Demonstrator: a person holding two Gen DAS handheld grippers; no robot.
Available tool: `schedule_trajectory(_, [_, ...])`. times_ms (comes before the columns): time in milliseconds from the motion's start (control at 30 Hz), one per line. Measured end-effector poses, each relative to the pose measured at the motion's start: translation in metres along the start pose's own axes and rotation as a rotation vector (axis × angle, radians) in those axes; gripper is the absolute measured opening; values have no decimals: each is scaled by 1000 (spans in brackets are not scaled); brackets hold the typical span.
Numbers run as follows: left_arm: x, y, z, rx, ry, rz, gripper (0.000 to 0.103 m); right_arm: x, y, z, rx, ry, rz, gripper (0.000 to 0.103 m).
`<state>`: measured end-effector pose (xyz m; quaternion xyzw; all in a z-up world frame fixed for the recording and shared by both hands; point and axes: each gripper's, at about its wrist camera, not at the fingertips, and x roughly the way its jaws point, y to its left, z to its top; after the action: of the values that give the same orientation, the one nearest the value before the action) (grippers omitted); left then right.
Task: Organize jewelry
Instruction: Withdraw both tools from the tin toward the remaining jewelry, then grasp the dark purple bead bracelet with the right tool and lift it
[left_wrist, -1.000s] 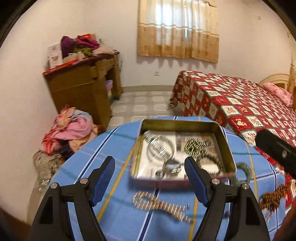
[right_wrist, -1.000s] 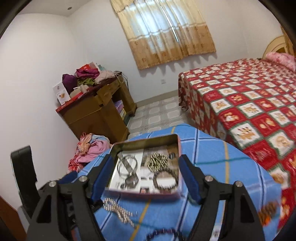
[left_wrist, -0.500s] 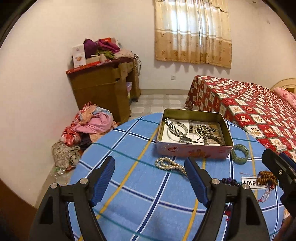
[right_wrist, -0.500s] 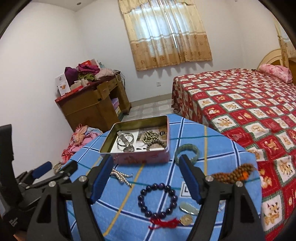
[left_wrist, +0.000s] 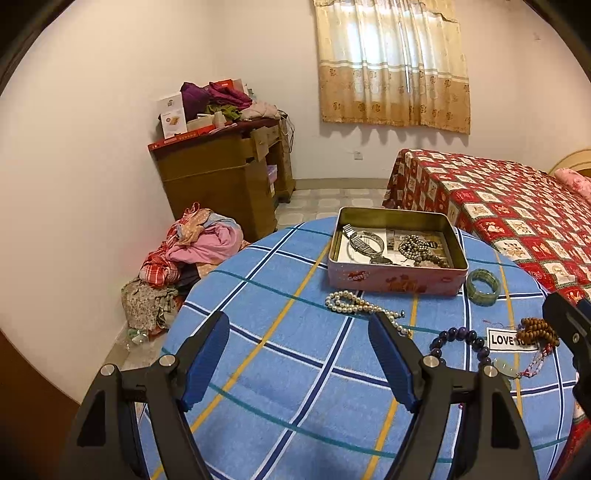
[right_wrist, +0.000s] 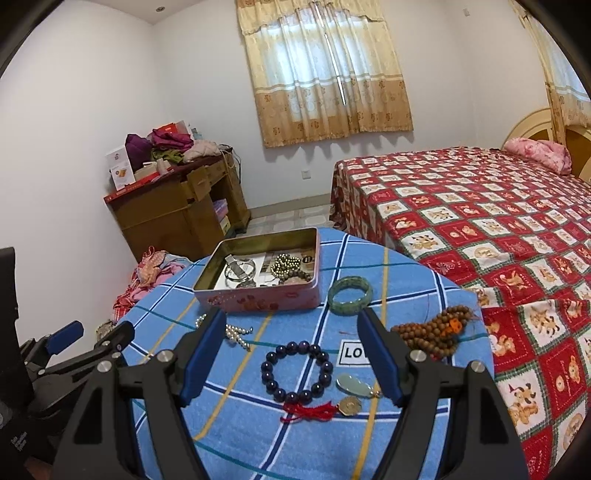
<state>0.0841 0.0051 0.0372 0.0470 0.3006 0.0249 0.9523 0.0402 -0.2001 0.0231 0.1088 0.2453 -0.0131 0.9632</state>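
A pink open tin (left_wrist: 397, 282) (right_wrist: 258, 297) at the far side of the blue checked table holds a metal watch band (left_wrist: 364, 242) and bead bracelets (left_wrist: 415, 249). In front of it lie a pearl necklace (left_wrist: 354, 304) (right_wrist: 236, 334), a green bangle (left_wrist: 482, 287) (right_wrist: 349, 290), a dark purple bead bracelet (right_wrist: 297, 373) (left_wrist: 458, 338), brown wooden beads (right_wrist: 436, 330) (left_wrist: 537, 328), a pale jade pendant (right_wrist: 356, 384) and a red-corded coin charm (right_wrist: 332, 408). My left gripper (left_wrist: 299, 358) is open and empty, above the near left table. My right gripper (right_wrist: 291, 354) is open and empty, over the purple bracelet.
A bed with a red patterned cover (right_wrist: 480, 221) stands close at the right. A wooden desk piled with clothes (left_wrist: 221, 173) stands by the far wall. A heap of clothes (left_wrist: 195, 247) lies on the floor at the left. The left gripper shows in the right wrist view (right_wrist: 70, 343).
Both grippers have pulled back and up from the tin toward the near edge of the table. The tin now looks smaller and more loose jewelry shows in front of it. Both stay open.
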Motion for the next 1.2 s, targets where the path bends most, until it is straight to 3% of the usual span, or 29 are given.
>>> schedule_trajectory(367, [-12, 5, -6, 3, -13, 29, 78, -11, 0, -8, -20, -12, -18, 76])
schedule_trajectory(533, [-14, 11, -19, 1, -16, -36, 78, -15, -2, -18, -57, -18, -33, 76])
schedule_trajectory(700, [0, 15, -44, 16, 55, -98, 78, -6, -10, -37, -78, 56, -34, 75])
schedule_trajectory(800, [8, 14, -57, 35, 92, -103, 78, 0, -12, -48, -94, 105, -20, 65])
schedule_trajectory(867, [13, 14, -61, 39, 114, -104, 78, 7, -14, -52, -92, 150, -7, 53])
schedule_trajectory(1000, [18, 19, -61, 10, 136, -140, 78, 21, -24, -59, -46, 219, 10, 47])
schedule_trajectory(1067, [19, 21, -60, -3, 134, -147, 78, 24, -26, -57, -44, 232, 28, 36])
schedule_trajectory(1200, [24, 24, -60, -3, 134, -141, 78, 34, -30, -42, -42, 235, 42, 36])
